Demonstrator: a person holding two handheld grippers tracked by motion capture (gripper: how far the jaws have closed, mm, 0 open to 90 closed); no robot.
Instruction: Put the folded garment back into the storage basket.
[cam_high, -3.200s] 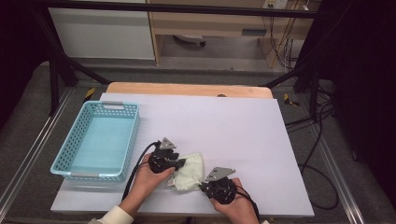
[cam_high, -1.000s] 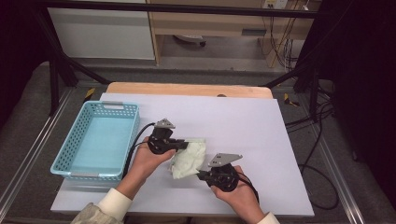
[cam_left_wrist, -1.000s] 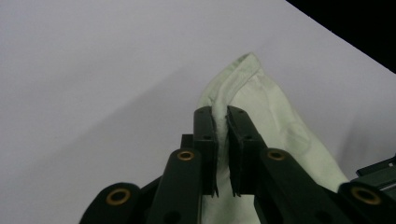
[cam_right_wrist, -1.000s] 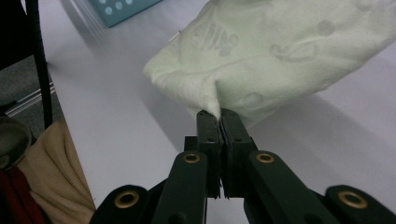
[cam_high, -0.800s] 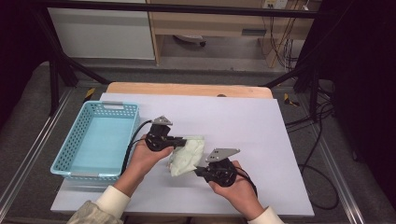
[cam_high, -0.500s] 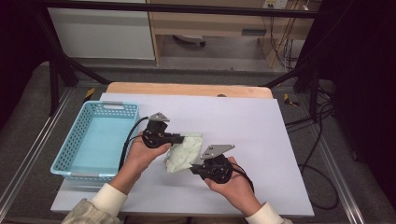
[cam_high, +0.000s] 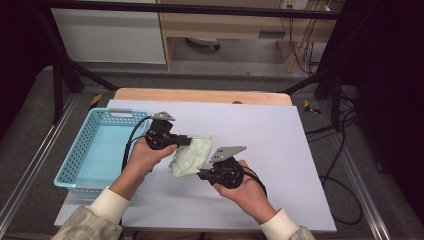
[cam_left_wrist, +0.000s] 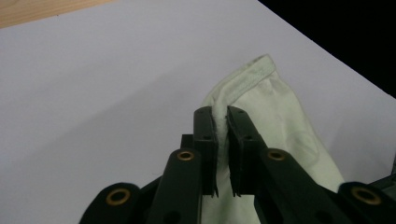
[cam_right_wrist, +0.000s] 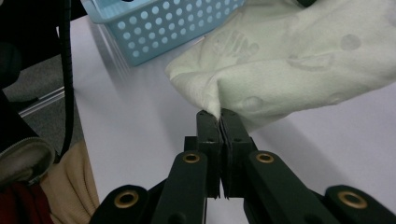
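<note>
Two hand-held grippers hold one pale green cloth (cam_high: 190, 155) between them above a white table (cam_high: 280, 150). Nearest the person, the right gripper (cam_high: 201, 175) pinches the cloth's lower corner, jaws clamped tight on the fabric. Just beyond, the left gripper (cam_high: 189, 141) is clenched on the cloth's stitched upper hem. Farther left, a light blue perforated basket (cam_high: 80, 155) sits on the table, near the cloth but apart.

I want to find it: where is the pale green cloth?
In the high view, the pale green cloth hangs between the left gripper and right gripper, right of the blue plastic basket.
</note>
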